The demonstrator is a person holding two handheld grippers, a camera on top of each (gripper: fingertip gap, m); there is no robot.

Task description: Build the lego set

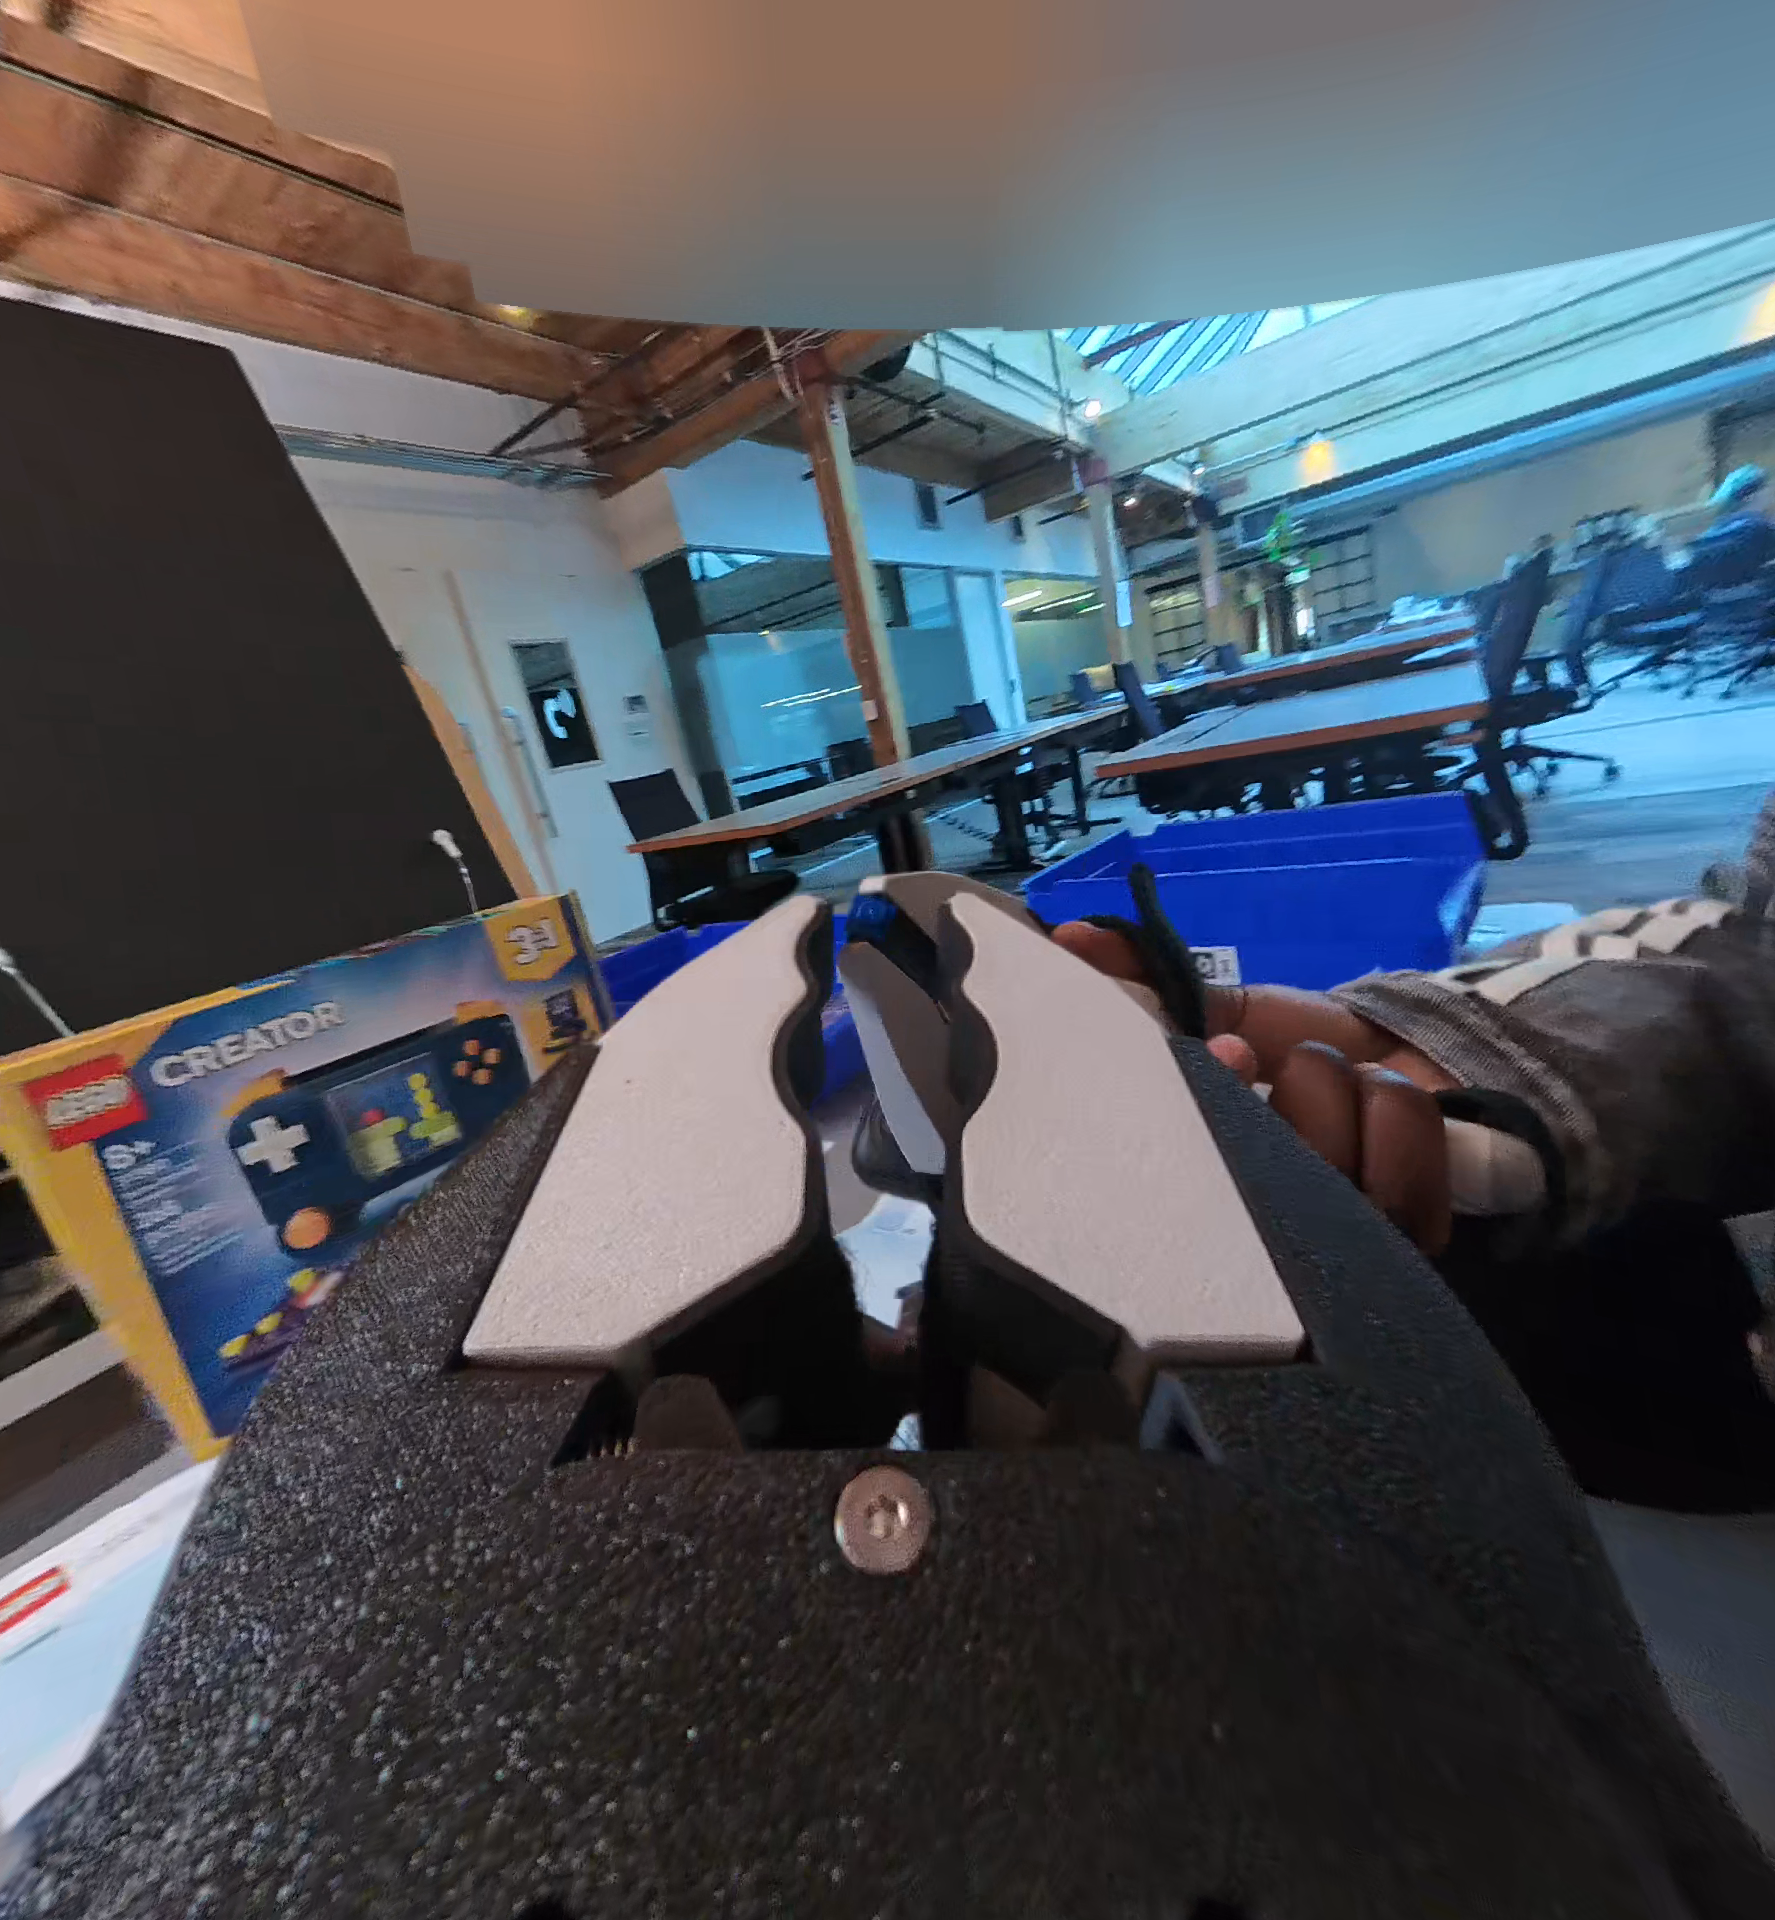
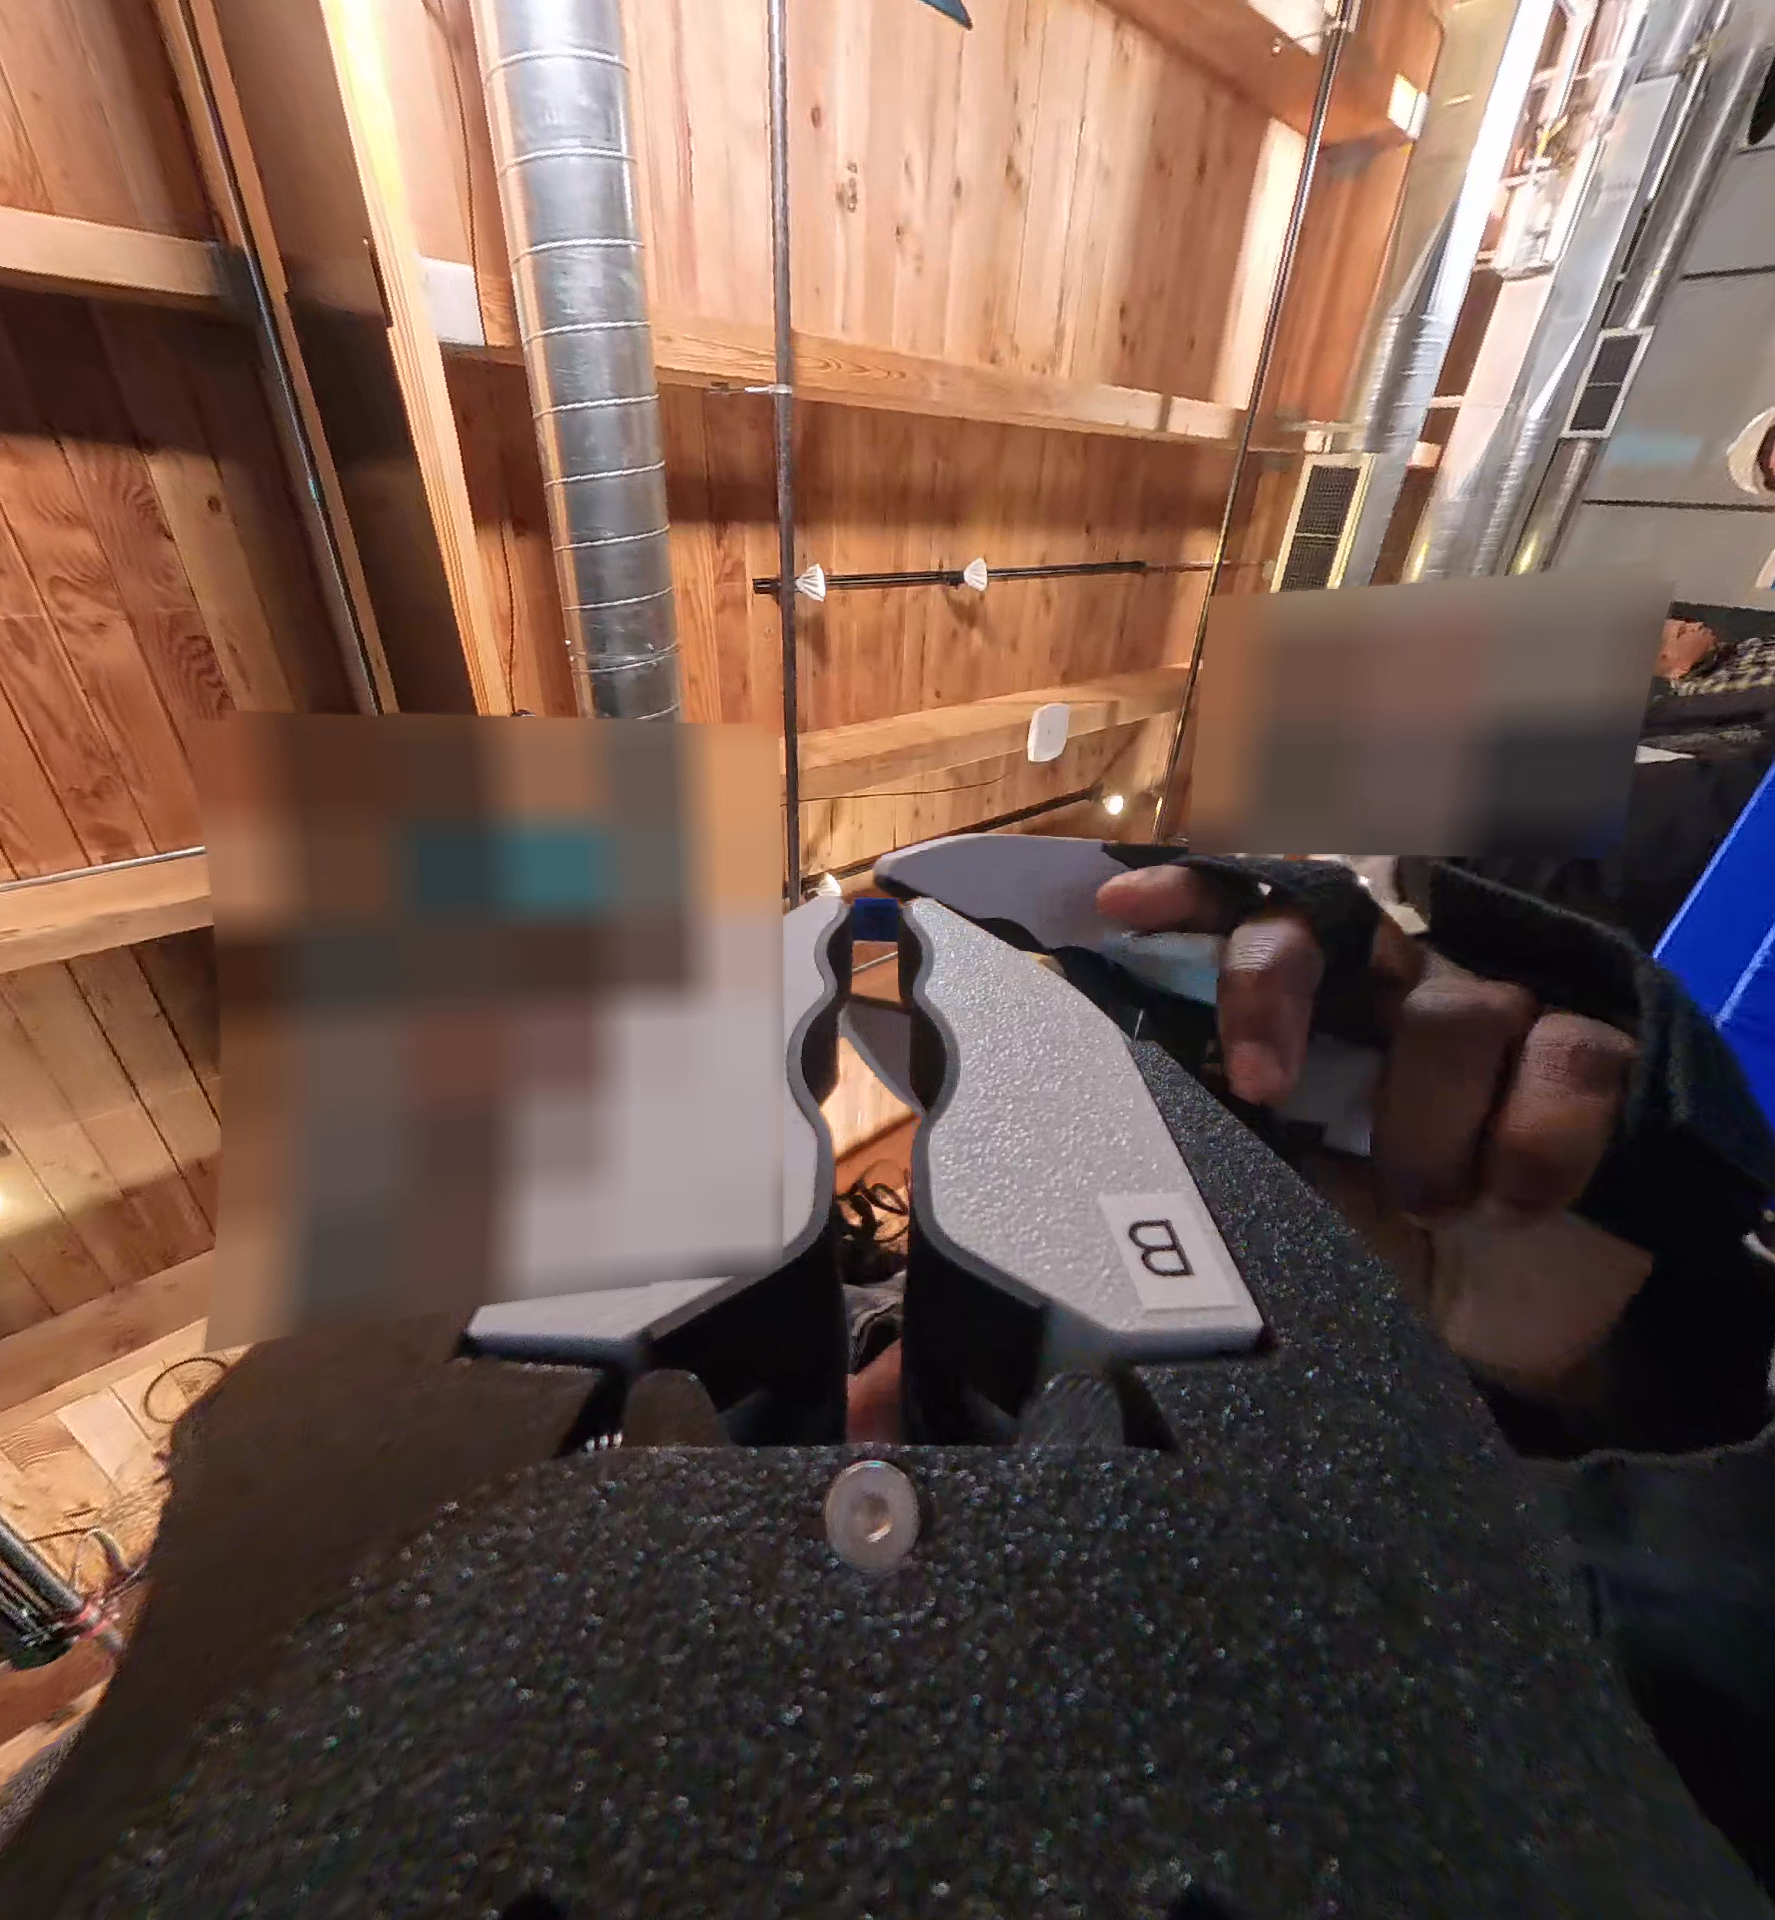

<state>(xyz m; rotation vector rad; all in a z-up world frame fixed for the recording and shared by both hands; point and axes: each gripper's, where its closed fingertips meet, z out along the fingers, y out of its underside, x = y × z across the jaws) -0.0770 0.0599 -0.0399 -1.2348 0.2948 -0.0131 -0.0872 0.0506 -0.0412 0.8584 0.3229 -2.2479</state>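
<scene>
Blue brick (image 2: 870, 923), seemingly pinched at right hand-held gripper (image 2: 872, 920) tips

Open-plan office: desk rows (image 1: 1309, 727), swivel chairs (image 1: 1517, 665), timber ceiling (image 2: 966, 260).

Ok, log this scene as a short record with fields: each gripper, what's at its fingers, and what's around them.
left gripper: fingers narrowly apart around the other gripper's tip; a gap shows beside the brick
right gripper: fingers shut on a small blue brick
hand: grips the right gripper's handle
nearby: toy box to the left, blue bins behind
backdrop: desks, wooden ceiling
</scene>
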